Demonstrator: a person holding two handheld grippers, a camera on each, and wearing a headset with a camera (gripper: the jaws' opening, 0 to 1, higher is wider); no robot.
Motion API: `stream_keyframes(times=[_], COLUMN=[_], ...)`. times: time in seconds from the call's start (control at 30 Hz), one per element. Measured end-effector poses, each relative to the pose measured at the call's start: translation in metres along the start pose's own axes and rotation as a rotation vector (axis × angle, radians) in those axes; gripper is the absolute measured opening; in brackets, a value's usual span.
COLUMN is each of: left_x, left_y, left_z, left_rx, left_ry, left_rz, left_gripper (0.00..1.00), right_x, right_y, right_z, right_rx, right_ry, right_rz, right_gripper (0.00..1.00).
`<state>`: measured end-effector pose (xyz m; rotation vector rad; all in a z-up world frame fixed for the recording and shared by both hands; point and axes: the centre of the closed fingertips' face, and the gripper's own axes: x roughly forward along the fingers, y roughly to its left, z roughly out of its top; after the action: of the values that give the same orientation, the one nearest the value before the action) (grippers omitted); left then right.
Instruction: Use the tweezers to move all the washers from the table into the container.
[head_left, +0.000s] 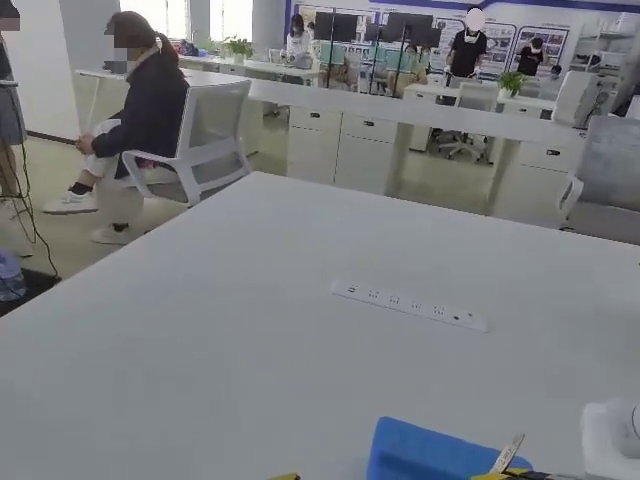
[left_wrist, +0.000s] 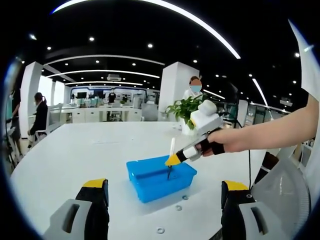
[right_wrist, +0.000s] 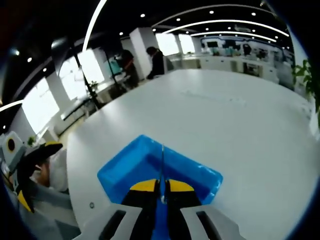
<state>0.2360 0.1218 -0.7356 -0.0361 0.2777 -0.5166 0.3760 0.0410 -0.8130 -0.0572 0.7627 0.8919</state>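
Three small washers (left_wrist: 178, 207) lie on the white table (head_left: 250, 330) in the left gripper view, loose and apart from one another, just in front of the blue container (left_wrist: 160, 177). One is close to the container's front wall, one is a little nearer the camera, and one sits low between the left gripper's own fingers. The right gripper view shows one more small ring near the table's curved edge, beside the container's left corner.

The container is a shallow open rectangular tub. Whether any washers lie inside it cannot be told.

The tweezers (left_wrist: 172, 147) point down into the tub, their thin tips above its floor near the middle. The right gripper (left_wrist: 174, 160) has its yellow-tipped jaws pinched tight on the tweezers, with no gap visible in its own view. A gloved hand (left_wrist: 220, 142) holds it above the tub's right half.

The left gripper (left_wrist: 165, 184) hangs low over the table on the near side of the tub, its jaws spread wide with nothing between them, well apart from the tub walls.

In the head view the tub sits at the bottom, near the table's front edge. Beyond it the tabletop runs bare to a white power strip (head_left: 410, 305), well apart from the tub, then on to the far edge. A potted plant (left_wrist: 187, 107) stands behind the tub. Past the table's left corner a person (head_left: 140, 110) sits in a white chair (head_left: 210, 140).
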Motion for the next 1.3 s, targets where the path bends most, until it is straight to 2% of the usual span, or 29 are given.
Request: stream_keyframes(times=[0.27,0.83,1.07,1.3], left_x=[0.000,-0.001,-0.001,0.000], left_y=[-0.001,-0.002,-0.002,-0.003], left_z=[-0.001,-0.002,-0.002,-0.002], left_rx=[0.002,0.006,0.010,0.013], left_ry=[0.006,0.009,0.012,0.015], left_rz=[-0.004,-0.012,-0.014,-0.017], left_gripper=[0.95,0.95,0.95,0.95], right_x=[0.002,-0.001,-0.011,-0.031], right_y=[-0.003,0.010,0.016,0.030], right_z=[-0.004,-0.007,0.004,0.019], right_rx=[-0.020,-0.113,-0.128,-0.145], right_ry=[0.007,0.004,-0.046,-0.105], right_rz=[-0.013,-0.009,-0.022,-0.014], right_gripper=[0.03,0.05,0.04,0.04])
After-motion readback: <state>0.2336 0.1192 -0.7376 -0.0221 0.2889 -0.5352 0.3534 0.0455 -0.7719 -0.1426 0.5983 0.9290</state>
